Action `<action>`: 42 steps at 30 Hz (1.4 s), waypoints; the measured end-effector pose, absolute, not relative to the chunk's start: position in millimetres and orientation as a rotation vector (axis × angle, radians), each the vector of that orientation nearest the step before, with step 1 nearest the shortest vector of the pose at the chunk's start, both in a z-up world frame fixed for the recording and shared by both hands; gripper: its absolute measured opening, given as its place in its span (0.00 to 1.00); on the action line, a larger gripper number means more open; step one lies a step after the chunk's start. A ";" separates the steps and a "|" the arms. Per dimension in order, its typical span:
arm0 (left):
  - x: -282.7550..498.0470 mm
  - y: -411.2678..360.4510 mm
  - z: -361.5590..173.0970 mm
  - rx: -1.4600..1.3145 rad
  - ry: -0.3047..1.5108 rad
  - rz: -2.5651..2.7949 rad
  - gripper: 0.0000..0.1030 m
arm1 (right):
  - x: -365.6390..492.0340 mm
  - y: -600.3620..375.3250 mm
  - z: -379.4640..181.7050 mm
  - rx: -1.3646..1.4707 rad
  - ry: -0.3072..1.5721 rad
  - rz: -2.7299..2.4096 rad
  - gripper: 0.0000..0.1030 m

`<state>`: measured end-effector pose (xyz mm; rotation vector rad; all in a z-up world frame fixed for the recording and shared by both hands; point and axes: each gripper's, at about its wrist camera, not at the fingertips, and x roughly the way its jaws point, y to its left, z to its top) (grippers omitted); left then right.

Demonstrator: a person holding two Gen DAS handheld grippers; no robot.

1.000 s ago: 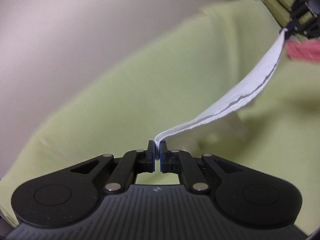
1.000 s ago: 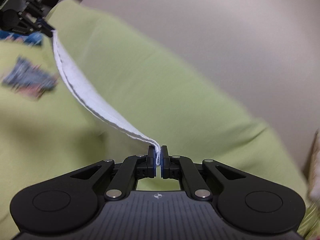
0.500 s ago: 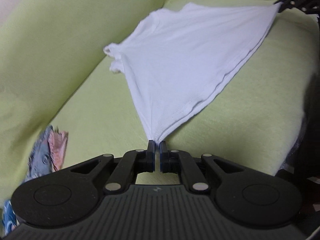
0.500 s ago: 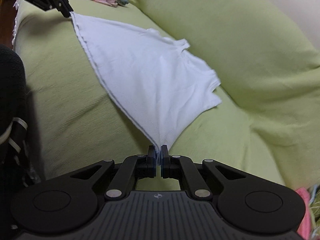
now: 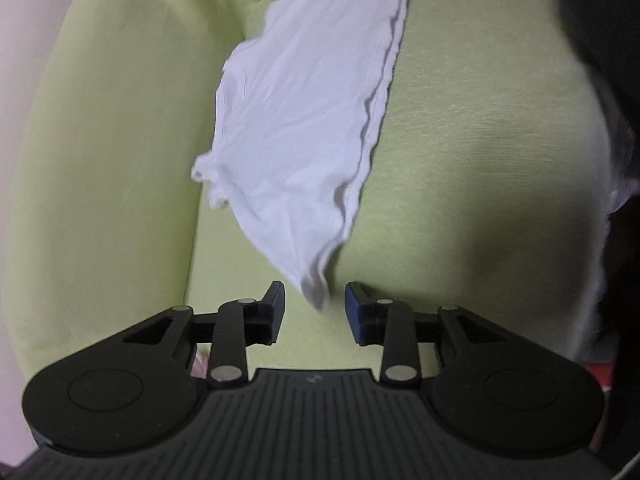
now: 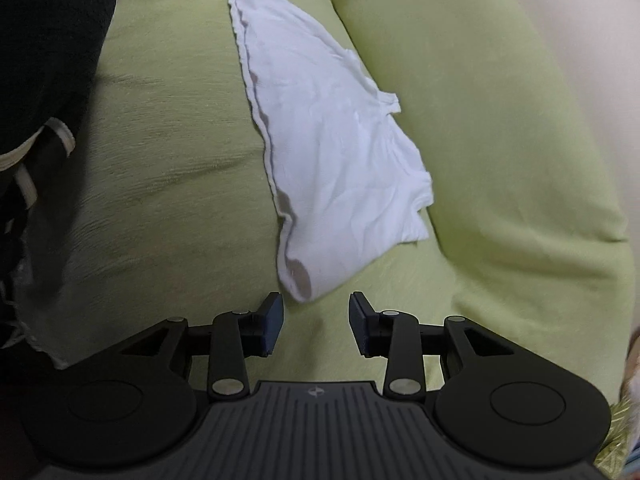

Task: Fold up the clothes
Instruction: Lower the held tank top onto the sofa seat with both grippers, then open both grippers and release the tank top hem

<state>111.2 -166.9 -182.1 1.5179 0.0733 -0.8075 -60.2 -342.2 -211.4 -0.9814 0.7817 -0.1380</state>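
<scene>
Left wrist view: the left gripper (image 5: 315, 312) hangs low over the seat of a lime-green fabric sofa (image 5: 460, 152), its jaws opening. The near corner of a white cotton T-shirt (image 5: 304, 120) droops into the gap between the pads, but neither pad presses it, so the corner is released. The shirt lies spread on the seat cushion, running from this corner away toward the crease where the seat meets the backrest; its doubled hem runs along the right edge. That flat, stretched-out lie suits a fold, and letting go at a corner looks like the way to leave the cloth smooth. The far end of the shirt is cut off at the top of the frame, and a dark shape at the upper right is too blurred to name. A scrap of pinkish cloth below the left finger is mostly hidden by the gripper body.

Right wrist view: the right gripper (image 6: 316, 322) is likewise low over the same sofa (image 6: 500, 140), jaws opening, with nothing clamped; the other bottom corner of the T-shirt (image 6: 332, 132) ends just ahead of the pads, resting on the cushion. A short sleeve sticks out toward the backrest. A person's dark clothing (image 6: 44, 52) fills the left edge, its outline unclear. Patterned fabric at the top edge is cropped and cannot be identified.
</scene>
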 end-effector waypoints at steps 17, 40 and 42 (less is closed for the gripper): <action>105.8 -143.5 -156.9 1.667 -0.031 -0.917 0.03 | -75.7 -358.6 -172.5 -1.047 0.736 -0.040 0.00; 103.2 -112.4 -135.3 1.523 0.394 -1.075 0.36 | -85.9 -414.7 -152.7 -0.587 0.909 0.088 0.54; 121.1 -122.2 -107.4 1.379 0.465 -1.066 0.34 | -71.1 -455.2 -128.7 -0.378 0.902 0.053 0.54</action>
